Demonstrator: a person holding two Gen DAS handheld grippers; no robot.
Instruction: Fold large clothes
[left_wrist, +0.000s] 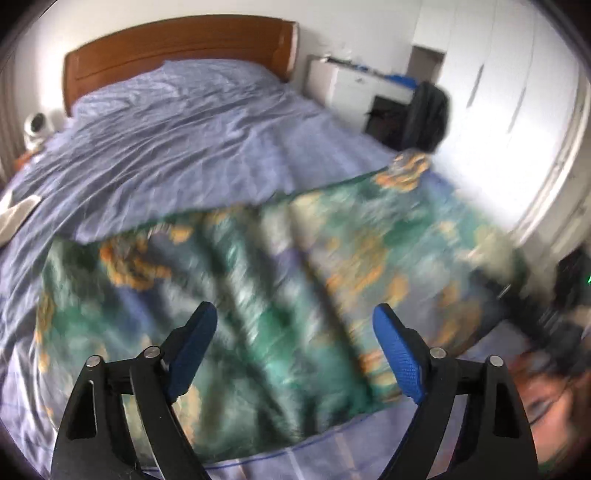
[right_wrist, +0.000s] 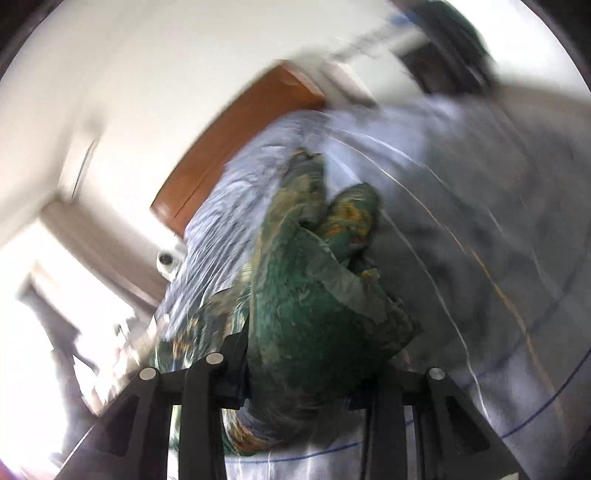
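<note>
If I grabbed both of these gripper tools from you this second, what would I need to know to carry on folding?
Left gripper: open and empty, hovering above the green patterned garment.
Right gripper: shut on a bunched part of that garment; the view is blurred.
The garment lies mostly spread on the blue bedspread, near the foot of the bed, with the wooden headboard at the far end.
Done: garment laid out, one part gathered up.
Left: probably carry the held part across, then smooth and fold again. No neat fold shows yet.

Low in the frame, the right gripper (right_wrist: 314, 373) clamps bunched green patterned fabric (right_wrist: 314, 295) above the blurred blue bedsheet (right_wrist: 480, 229).
</note>
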